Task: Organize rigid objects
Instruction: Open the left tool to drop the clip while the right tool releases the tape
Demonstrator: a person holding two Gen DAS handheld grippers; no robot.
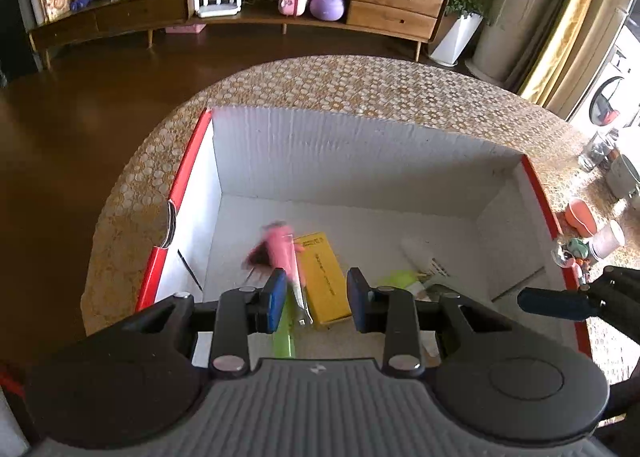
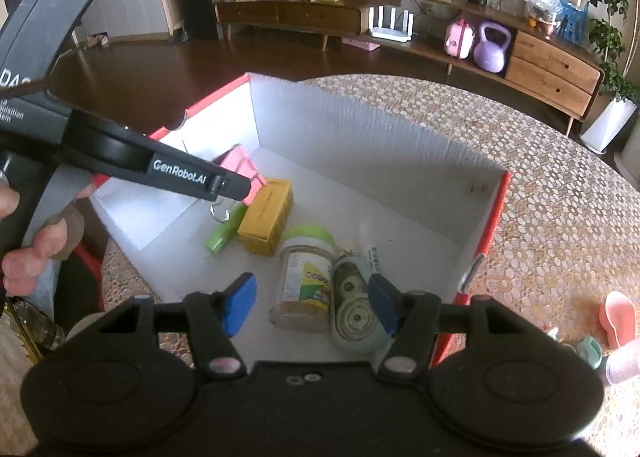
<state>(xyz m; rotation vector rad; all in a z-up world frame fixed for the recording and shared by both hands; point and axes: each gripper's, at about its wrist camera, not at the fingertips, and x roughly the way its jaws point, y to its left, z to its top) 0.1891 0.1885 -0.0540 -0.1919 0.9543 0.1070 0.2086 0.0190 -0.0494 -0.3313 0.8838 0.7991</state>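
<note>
A white corrugated box (image 1: 360, 153) with red outer sides stands open on the patterned table (image 1: 360, 81). On its floor lie a yellow carton (image 1: 320, 277), a green tube (image 2: 224, 233), a green-lidded jar (image 2: 304, 281) on its side and a correction-tape roller (image 2: 354, 309). My left gripper (image 1: 317, 299) hovers over the yellow carton, pads apart with nothing pressed between them. A blurred pink binder clip (image 1: 276, 249) is just past its left pad, its wire handle near that finger; contact is unclear. My right gripper (image 2: 312, 309) stands open above the jar and roller.
Small cups and toys (image 1: 580, 217) sit on the table right of the box. A person's hand (image 2: 24, 257) holds the left gripper's handle. One right-gripper finger (image 1: 552, 303) reaches over the box's right edge. A wooden sideboard (image 1: 392, 5) stands across the floor.
</note>
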